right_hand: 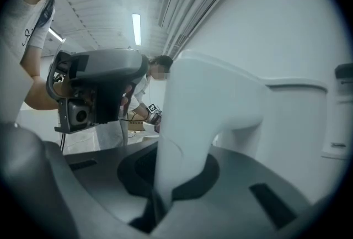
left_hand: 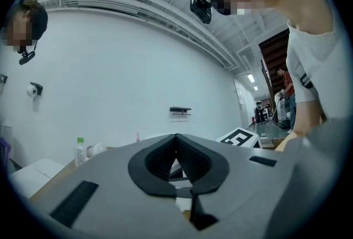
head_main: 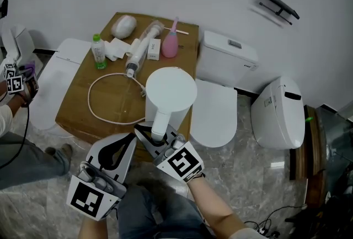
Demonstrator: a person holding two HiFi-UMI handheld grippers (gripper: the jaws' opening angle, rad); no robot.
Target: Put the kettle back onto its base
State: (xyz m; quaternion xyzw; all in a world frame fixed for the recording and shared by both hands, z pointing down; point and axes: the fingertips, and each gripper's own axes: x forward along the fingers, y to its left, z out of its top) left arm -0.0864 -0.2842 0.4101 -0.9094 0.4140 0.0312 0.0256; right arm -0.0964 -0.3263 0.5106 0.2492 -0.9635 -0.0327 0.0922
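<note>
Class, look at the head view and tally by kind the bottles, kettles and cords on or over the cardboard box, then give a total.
Bottles: 2
Kettle: 1
Cord: 1
Total: 4

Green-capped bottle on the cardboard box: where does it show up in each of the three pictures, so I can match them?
Head view: the green-capped bottle stands upper left, near the cardboard box's left edge.
Left gripper view: low at the left, against the white wall.
Right gripper view: not in it.
Shared landmark: the black wall rack, seen in the head and left gripper views.
</note>
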